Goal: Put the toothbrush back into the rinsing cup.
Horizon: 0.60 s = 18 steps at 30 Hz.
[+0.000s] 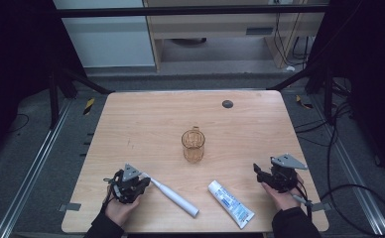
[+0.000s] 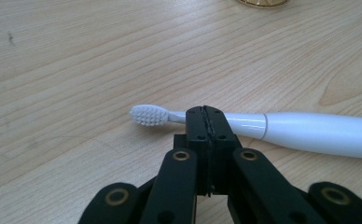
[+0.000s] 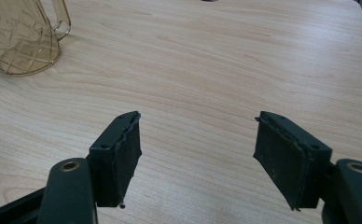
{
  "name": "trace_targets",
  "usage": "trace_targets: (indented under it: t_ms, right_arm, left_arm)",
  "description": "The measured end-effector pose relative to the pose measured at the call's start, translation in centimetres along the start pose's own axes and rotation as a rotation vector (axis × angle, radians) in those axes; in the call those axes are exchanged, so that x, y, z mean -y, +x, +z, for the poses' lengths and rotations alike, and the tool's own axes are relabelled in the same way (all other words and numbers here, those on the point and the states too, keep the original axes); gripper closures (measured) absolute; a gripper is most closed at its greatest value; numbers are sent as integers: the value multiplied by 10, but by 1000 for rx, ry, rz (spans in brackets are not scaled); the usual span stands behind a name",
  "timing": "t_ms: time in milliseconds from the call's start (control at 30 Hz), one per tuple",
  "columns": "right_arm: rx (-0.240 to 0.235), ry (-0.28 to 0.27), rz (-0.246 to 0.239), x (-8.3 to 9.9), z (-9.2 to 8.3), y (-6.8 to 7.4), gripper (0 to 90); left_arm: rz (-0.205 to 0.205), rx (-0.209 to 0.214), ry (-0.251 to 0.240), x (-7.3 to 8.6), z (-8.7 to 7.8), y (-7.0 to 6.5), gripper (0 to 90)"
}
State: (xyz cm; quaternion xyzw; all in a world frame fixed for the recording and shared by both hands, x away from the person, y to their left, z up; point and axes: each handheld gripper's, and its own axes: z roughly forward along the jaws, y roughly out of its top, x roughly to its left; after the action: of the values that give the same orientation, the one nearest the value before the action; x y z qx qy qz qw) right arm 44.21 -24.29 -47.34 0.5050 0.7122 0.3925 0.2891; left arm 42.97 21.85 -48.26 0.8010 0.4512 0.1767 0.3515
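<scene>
Between my left gripper's (image 2: 205,113) shut jaws sat the neck of the white toothbrush (image 2: 281,129), pinched just behind the bristles so the handle could trail on the table (image 1: 146,119). Farther off, my right gripper (image 3: 198,154) stood wide open and empty, the amber cup (image 1: 193,145) beyond.

Amber see-through mug (image 1: 193,145) upright at mid-table, handle turned to the far side; cut-glass pattern on its wall. Toothpaste tube (image 1: 230,203), white with blue print, flat near the near edge, right of centre, lying slantwise, well apart from the mug. Small dark round disc (image 1: 227,103) far on the wooden table (image 1: 146,119), right of centre. Grey floor beyond, black cables (image 1: 347,163) at right.
</scene>
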Motion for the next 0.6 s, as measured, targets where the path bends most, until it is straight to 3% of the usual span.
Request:
trace_targets:
  t_ms: [600]
  right_arm:
    - [1,6,-8,0,3,0,311]
  left_arm:
    - [31,-6,5,-9,19,-4,896]
